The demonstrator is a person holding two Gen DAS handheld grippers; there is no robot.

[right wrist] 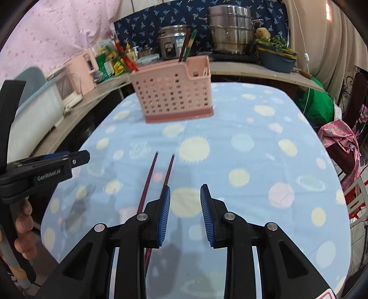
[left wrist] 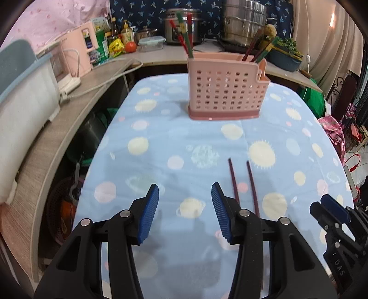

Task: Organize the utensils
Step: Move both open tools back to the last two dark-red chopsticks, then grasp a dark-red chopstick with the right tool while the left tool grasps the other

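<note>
A pink perforated utensil holder [left wrist: 226, 88] stands at the far end of the table, with several red, green and brown chopsticks upright in it; it also shows in the right wrist view [right wrist: 173, 92]. A pair of dark red chopsticks [left wrist: 243, 184] lies on the blue planet-print cloth [left wrist: 184, 142], just right of my left gripper [left wrist: 185, 207], which is open and empty. In the right wrist view the chopsticks [right wrist: 158, 179] lie just left of my right gripper [right wrist: 185, 209], also open and empty; its left finger overlaps the nearer chopstick.
A wooden counter [left wrist: 46, 138] runs along the left and back with a white box, a pink appliance, bottles, a tomato, steel pots [left wrist: 243, 20] and a basin of greens. Green and pink bags sit off the table's right edge [right wrist: 340, 138].
</note>
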